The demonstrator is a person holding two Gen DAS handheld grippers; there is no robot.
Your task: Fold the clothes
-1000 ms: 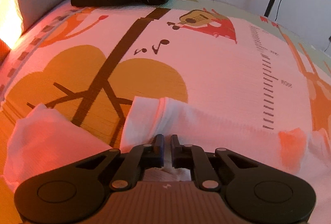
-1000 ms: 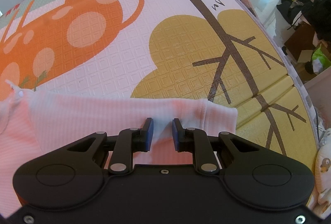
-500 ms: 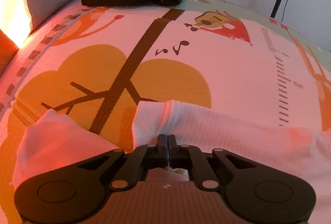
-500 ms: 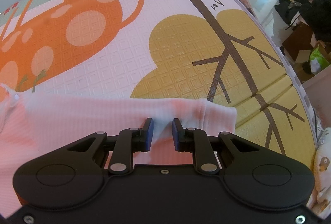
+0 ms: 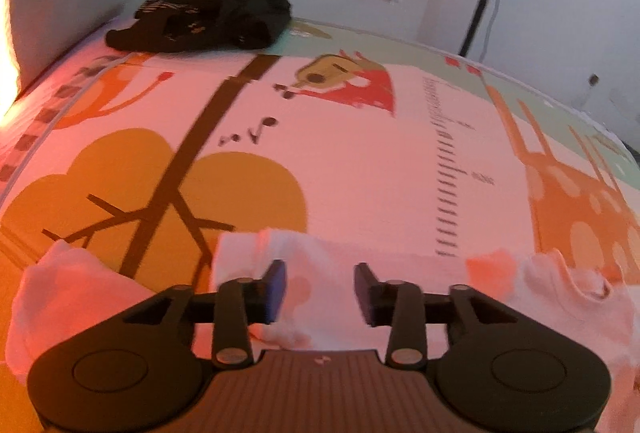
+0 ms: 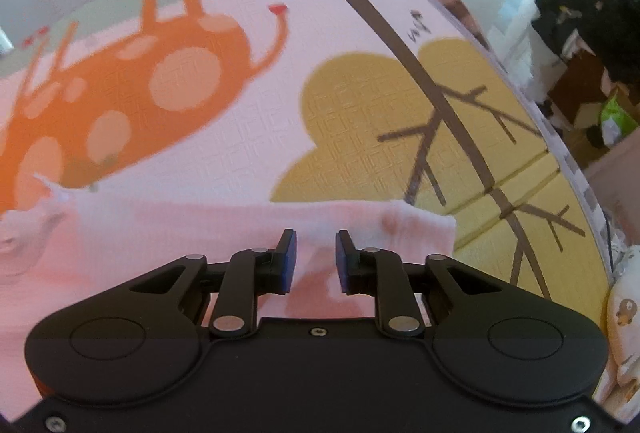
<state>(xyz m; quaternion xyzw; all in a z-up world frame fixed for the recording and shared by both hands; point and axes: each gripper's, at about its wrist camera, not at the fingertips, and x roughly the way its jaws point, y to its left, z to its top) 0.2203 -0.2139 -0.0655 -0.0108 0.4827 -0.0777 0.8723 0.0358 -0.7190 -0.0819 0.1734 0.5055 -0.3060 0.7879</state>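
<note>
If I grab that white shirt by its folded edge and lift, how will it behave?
The white shirt will probably go limp and sag: it lies creased and bunched on the play mat. It looks thin, so likely light. A one-point lift may undo the fold, since both the left gripper and right gripper are opening, pads clear.

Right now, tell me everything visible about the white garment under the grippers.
The white garment looks like soft ribbed knit, tinted pink by the light. It lies flat on the printed play mat, with a folded far edge, a sleeve end and a neckline to one side. Both grippers' jaws are opening above it, no longer pinching the fabric.
</note>
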